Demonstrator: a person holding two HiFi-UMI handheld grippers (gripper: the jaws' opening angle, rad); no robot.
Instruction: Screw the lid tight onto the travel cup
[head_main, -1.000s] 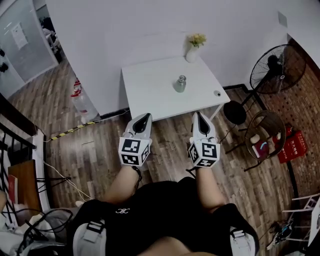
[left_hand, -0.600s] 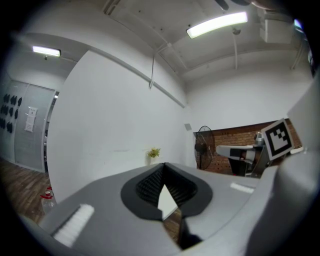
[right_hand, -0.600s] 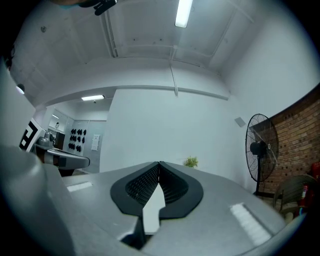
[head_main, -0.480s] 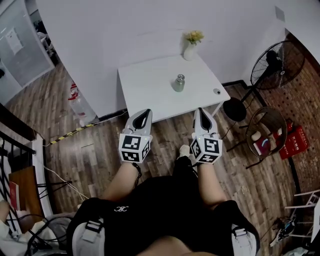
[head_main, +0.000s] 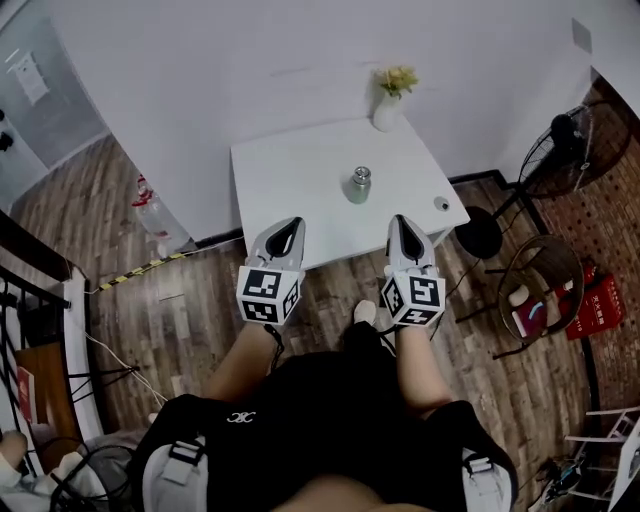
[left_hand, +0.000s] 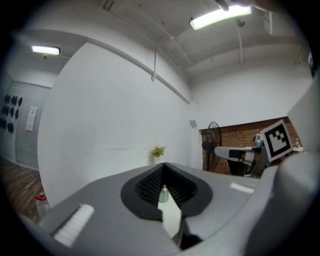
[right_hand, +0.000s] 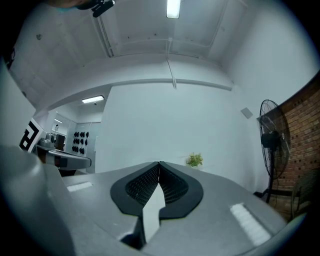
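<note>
The cup (head_main: 359, 185) stood upright near the middle of the white tabletop (head_main: 290, 170), its long axis vertical, well clear of the edges. A small round piece (head_main: 441, 204) lay apart from it toward the right-hand corner. We took it for the lid, though it was too small to be sure. A vase (head_main: 385, 108) with a plant stood at the far edge by the wall.

Both tongs were short of the tabletop's near edge, over the wooden floor (head_main: 180, 310), and pointed roughly level toward the cup. The left tongs (head_main: 296, 222) were shut with nothing between them. In the left gripper view, the cup (left_hand: 163, 194) showed just behind their closed tips (left_hand: 163, 165), so they were aimed almost straight at it. The right tongs (head_main: 399, 219) were shut and empty too (right_hand: 159, 163), and the right gripper view did not show the cup.

The cup lay ahead and between the two, somewhat nearer the right tongs. The round piece was further out on the right side, so we judged the right hand better placed to fetch it.
</note>
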